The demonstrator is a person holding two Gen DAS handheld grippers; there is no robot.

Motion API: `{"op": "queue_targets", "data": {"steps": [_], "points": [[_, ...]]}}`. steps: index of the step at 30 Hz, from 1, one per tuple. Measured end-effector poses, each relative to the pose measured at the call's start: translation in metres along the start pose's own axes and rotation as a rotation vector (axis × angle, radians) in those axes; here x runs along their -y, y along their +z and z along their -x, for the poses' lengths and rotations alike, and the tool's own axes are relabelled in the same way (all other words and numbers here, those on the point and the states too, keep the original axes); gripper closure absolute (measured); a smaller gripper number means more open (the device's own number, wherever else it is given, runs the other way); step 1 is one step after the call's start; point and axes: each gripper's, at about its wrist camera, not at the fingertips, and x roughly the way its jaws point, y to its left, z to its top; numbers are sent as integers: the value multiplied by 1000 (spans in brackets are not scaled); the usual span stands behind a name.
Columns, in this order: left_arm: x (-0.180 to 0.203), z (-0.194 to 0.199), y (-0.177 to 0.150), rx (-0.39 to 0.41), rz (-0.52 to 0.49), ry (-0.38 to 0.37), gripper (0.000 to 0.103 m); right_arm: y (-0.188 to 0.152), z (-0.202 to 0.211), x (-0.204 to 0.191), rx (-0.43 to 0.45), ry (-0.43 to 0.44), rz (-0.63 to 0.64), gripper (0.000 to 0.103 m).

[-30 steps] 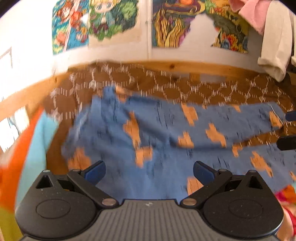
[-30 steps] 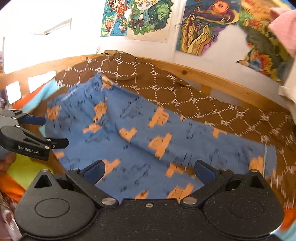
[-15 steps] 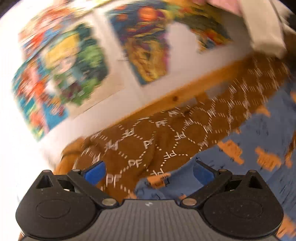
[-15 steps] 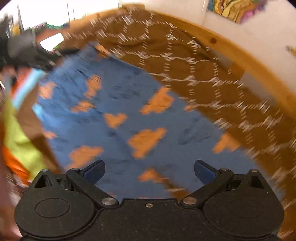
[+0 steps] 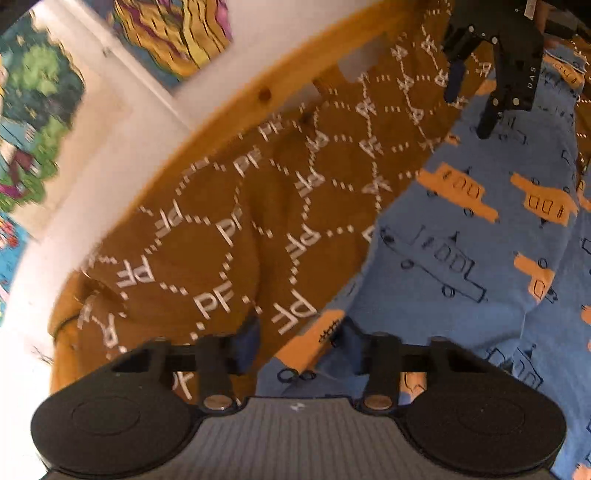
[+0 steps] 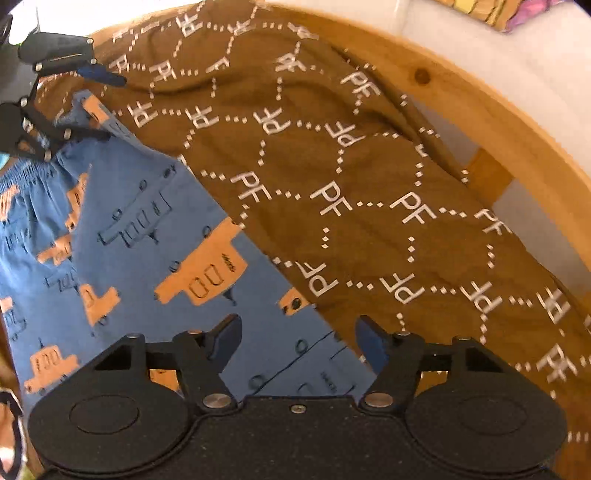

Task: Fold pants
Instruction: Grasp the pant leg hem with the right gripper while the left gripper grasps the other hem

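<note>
Left wrist view: both tongs, left gripper [image 5: 299, 341] and right gripper [image 6: 297, 341], are closing over the blue truck-print cloth pants' [image 5: 461, 258] edge, not pinching yet, probably to lift and fold.

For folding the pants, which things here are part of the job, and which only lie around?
Part of the job:
- blue pants
- left gripper, jaws closing at the pants' edge
- right gripper, jaws closing over the pants' edge

Only lying around:
- brown bedcover
- wooden bed rail
- posters

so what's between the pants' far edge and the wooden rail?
Only the brown PF-print blanket: it fills the whole stretch from the blue pants to the wooden rail. Clearest in the right wrist view.
</note>
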Motion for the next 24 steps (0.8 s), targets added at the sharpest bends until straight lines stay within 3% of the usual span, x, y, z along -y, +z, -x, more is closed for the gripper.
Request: {"op": "queue_targets", "data": {"steps": [6,8,9,13,16,21,24], "points": [[-5,-3,0,-31,-10,-38,94,4,-28,7,-84,25,57,29],[-6,-2,2,-27,4,-40,97,2,-35,7,-100,36,55,31],[-5,-1,2,-25,6,-30,98,2,-36,8,-98,43,50,36],[-1,3,3,-11,17,23,99,1,-32,14,-79,42,12,83],[3,7,5,3,30,59,99,-3,-26,12,-68,10,19,98],[-1,14,13,16,81,105,99,-5,-14,2,-21,-76,66,103],[-13,16,21,41,145,145,99,2,-2,2,38,-177,72,103]]}}
